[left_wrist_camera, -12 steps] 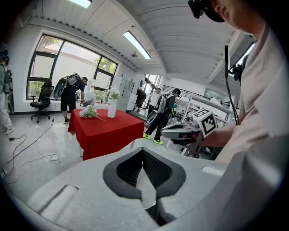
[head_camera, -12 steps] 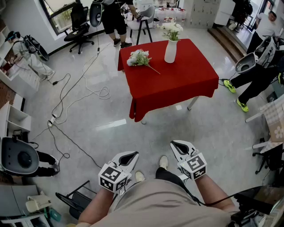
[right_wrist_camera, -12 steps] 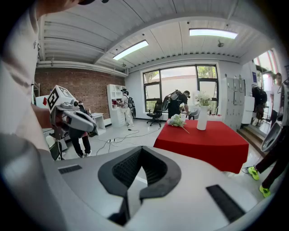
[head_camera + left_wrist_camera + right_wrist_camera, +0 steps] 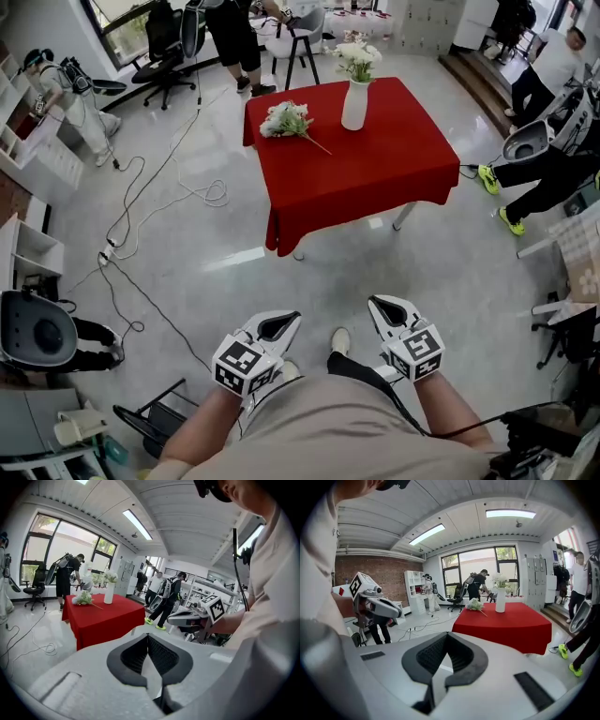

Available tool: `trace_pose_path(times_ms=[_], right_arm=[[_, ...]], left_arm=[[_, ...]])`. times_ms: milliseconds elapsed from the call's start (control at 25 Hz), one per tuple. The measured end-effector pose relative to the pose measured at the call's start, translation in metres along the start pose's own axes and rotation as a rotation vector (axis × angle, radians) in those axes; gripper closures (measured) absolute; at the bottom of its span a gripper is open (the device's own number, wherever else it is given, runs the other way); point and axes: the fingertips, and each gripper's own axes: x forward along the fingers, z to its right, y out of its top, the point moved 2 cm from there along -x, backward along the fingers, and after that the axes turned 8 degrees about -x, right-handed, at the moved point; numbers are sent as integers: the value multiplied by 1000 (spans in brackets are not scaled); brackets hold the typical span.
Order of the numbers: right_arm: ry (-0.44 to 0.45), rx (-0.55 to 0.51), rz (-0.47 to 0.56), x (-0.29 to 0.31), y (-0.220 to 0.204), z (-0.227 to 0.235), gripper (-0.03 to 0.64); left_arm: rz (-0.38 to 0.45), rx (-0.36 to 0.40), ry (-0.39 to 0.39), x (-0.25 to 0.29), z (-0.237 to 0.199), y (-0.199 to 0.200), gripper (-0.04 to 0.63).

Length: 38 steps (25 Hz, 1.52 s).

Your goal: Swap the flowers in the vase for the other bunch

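Where the red cloth drapes, a slim white vase stands.

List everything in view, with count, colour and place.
Square table with red cloth: one, red, middle of the room ahead.
Tall white vase: one, white, upright on the table's far side.
Flowers in the vase: one bunch, white and green.
Loose flower bunch: one, white and green, lying on the cloth left of the vase, apart from it.
Wheeled office chair: one, black, far left by the window.
Floor cables: several, white and black, left of the table.
Bystanders: at least two, behind and right of the table.
Left tool: one, white, jaws together, empty.
Right tool: one, white, jaws together, empty.
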Motion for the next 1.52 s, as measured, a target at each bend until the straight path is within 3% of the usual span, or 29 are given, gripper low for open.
trace_pose_path(times_ms=[240, 400, 680, 1040, 1360, 1520], right_arm=[[41, 10, 41, 6, 3, 58, 600], [56, 27, 49, 9, 0, 94, 514], [34, 54, 56, 30, 7, 155, 508], [-25, 76, 45, 111, 40, 206, 488], [-119, 58, 49, 193, 111, 265, 445], [-159, 77, 62, 233, 133, 293, 422]], left_arm=[[-3, 29, -14, 63, 15, 35, 588], [-5, 32, 3, 97, 22, 53, 588], [-2, 19, -6, 141, 15, 88, 588], [22, 24, -19, 170, -70, 131, 588], [32, 82, -134, 195, -148, 197, 588], [26, 101, -147, 202, -185, 211, 588]])
